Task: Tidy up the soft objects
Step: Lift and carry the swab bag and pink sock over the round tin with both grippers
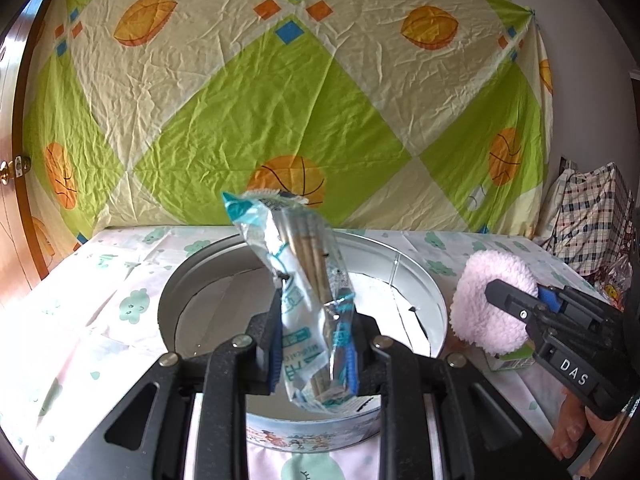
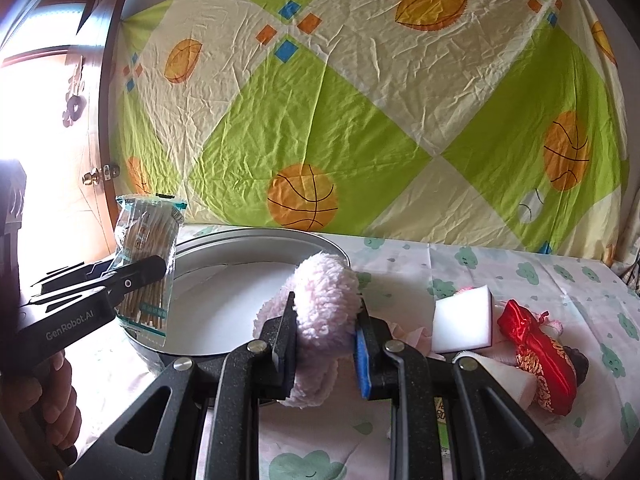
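Swab packet: a crinkly clear-and-teal plastic packet of cotton swabs (image 1: 310, 300), long and narrow, with wooden sticks showing through the film.
Packet axis: near upright, its top leaning slightly to the left in the left wrist view, crimped top edge up.
Left gripper: the left gripper (image 1: 314, 344) is clamped on the packet's lower half, holding it above the tin.
Pink puff: a fluffy pale pink pad (image 2: 324, 312), rounded, with a looped, woolly pile.
Right gripper: the right gripper (image 2: 326, 344) squeezes the puff between its jaws, just beside the tin's right rim.
Tin: a round, shallow metal tin (image 1: 416, 276) with a shiny inner wall and a white lining; nothing lies on its floor.
Table cover: thin white cloth (image 2: 500, 272) printed with green clouds.
Loose items: a white foam block (image 2: 464, 318), smooth and rectangular, and a glossy red satin pouch (image 2: 536, 356) with gold print lie right of the tin.
Backdrop: a wrinkled green-and-cream sheet (image 1: 280, 100) printed with orange balls.
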### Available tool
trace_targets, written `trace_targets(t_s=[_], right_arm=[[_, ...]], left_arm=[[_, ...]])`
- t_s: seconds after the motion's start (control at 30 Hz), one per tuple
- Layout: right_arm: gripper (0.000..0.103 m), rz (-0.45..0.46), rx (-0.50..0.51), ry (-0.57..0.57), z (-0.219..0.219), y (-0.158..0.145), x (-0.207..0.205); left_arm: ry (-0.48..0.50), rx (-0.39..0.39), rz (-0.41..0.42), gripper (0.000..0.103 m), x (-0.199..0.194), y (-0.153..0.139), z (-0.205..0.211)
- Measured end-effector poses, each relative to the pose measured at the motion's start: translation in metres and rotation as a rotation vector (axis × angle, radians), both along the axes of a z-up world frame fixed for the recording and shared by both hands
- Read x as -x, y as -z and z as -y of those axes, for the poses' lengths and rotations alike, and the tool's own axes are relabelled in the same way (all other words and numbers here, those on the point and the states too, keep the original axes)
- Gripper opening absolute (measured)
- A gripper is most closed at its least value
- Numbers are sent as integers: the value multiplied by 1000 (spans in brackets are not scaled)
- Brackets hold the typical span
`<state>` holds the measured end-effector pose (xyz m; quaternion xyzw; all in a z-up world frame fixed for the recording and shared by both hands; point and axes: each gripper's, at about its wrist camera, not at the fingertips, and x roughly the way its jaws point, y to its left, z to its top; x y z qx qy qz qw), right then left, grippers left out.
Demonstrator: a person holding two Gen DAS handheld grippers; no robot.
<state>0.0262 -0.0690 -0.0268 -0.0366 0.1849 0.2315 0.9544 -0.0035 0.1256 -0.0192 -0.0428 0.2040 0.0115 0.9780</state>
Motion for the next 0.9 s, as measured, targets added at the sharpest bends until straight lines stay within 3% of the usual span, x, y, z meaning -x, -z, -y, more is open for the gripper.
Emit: trace_targets(t_s=[0.9], right_arm=[[25,-71,7,-56,-21,-23,-44]], left_arm=[[22,-27,-144,22,-44,-4,-14]])
